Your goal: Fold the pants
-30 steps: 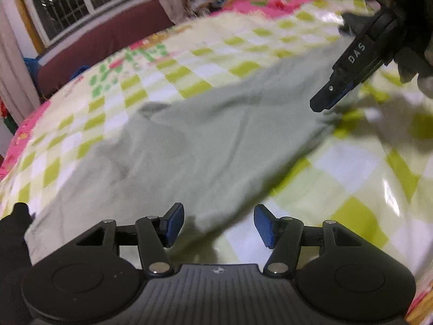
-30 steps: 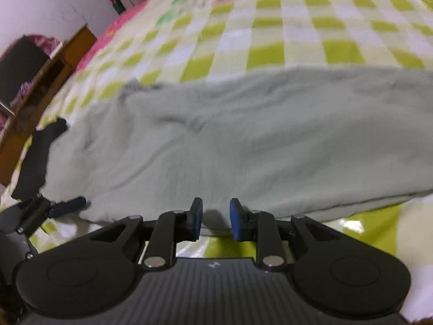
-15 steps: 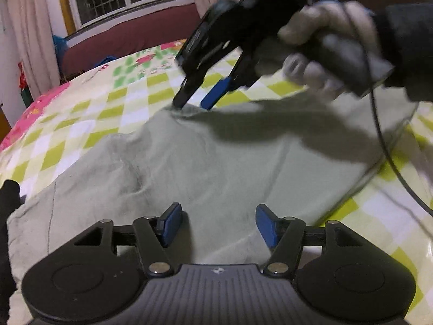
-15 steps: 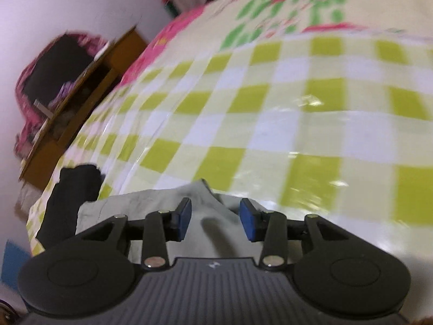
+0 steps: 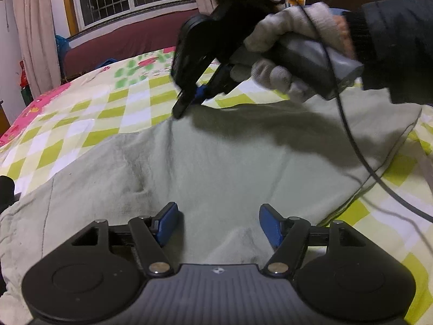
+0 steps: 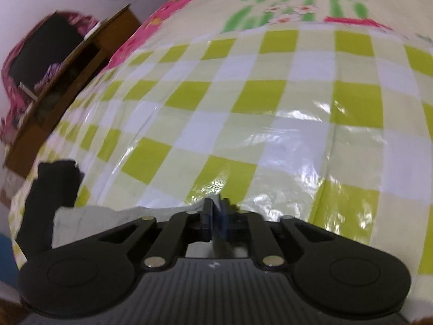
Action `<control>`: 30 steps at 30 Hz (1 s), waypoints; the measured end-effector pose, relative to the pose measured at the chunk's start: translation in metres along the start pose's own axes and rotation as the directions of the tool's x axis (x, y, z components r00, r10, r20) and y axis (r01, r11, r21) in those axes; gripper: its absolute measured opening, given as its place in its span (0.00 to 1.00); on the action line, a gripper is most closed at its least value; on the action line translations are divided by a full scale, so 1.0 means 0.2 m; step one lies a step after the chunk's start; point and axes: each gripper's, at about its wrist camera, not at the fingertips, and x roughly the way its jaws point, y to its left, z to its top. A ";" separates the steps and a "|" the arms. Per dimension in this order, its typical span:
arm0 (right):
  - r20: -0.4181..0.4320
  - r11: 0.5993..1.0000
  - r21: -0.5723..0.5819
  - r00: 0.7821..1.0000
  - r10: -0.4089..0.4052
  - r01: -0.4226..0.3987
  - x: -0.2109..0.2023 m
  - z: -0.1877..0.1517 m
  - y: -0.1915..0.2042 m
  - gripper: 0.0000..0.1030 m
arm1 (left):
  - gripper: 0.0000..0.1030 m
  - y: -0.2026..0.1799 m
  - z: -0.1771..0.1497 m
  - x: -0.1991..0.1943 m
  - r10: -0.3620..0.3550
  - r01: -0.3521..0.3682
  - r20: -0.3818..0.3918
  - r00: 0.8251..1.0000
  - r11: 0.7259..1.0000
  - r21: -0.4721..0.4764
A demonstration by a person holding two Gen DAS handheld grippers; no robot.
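The pale grey-green pants [image 5: 224,168] lie flat across the checked bed cover. My left gripper [image 5: 218,223] is open, low over the near edge of the pants, with cloth between its blue pads but not gripped. My right gripper [image 5: 189,103], held by a gloved hand, is at the far edge of the pants. In the right wrist view the right gripper [image 6: 215,216] is shut on the far edge of the pants [image 6: 113,214], with a thin fold of cloth between its pads.
The bed cover [image 6: 270,113] has green and white checks with a shiny plastic sheen. A wooden cabinet [image 6: 67,81] stands beside the bed. A dark red bench [image 5: 130,40] and a window are beyond the bed. A black cable [image 5: 360,157] trails over the pants.
My right gripper crossed from the near edge to the far edge of the pants and closed on it. My left gripper moved in over the cloth and stayed open.
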 end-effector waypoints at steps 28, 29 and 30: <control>0.450 0.638 0.764 0.787 -0.422 -0.095 -1.41 -1.38 -1.27 0.41 | 0.82 -0.27 0.10 -0.05 0.143 -0.134 -0.059 0.988 0.981 0.141; 0.452 0.637 0.765 0.786 -0.421 -0.099 -1.41 -1.37 -1.26 0.41 | 0.82 -0.29 0.12 -0.05 0.132 -0.123 -0.052 0.990 0.982 0.147; 0.450 0.632 0.769 0.786 -0.424 -0.100 -1.40 -1.36 -1.28 0.41 | 0.82 -0.31 0.13 -0.05 0.121 -0.113 -0.043 0.992 0.982 0.153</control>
